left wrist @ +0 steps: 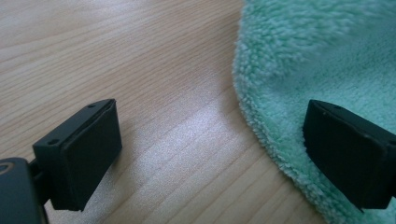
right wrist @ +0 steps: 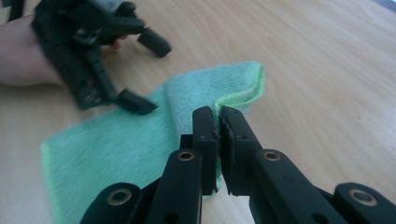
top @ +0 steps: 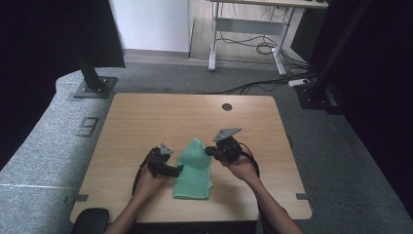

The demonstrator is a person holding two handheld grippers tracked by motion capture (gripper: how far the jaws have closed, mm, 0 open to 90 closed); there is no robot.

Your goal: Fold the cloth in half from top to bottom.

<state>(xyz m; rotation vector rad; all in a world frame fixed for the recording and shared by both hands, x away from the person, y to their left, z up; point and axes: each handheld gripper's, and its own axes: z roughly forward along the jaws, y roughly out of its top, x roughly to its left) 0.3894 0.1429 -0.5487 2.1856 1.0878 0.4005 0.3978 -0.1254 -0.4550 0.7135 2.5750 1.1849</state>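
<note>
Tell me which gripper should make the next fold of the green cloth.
Right, probably. The right gripper is already shut on an edge of the green cloth, lifting it. The left gripper is open, one jaw over the cloth's edge, one over bare table, holding nothing.

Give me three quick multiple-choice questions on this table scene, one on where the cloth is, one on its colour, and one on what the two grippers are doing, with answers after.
1. Where does the cloth lie on the table?
A. Near the front edge, between the two grippers
B. At the far edge by the round hole
C. Hanging off the left side

2. What colour is the cloth?
A. Red
B. Mint green
C. White

3. How do the grippers stand?
A. Both wide open
B. Both shut on the cloth
C. The left gripper open, the right gripper shut on a raised fold

Answers: 1 A, the high view shows it between the hands. 2 B, green in all views. 3 C, the left jaws stand apart over the cloth's edge while the right jaws pinch cloth.
</note>
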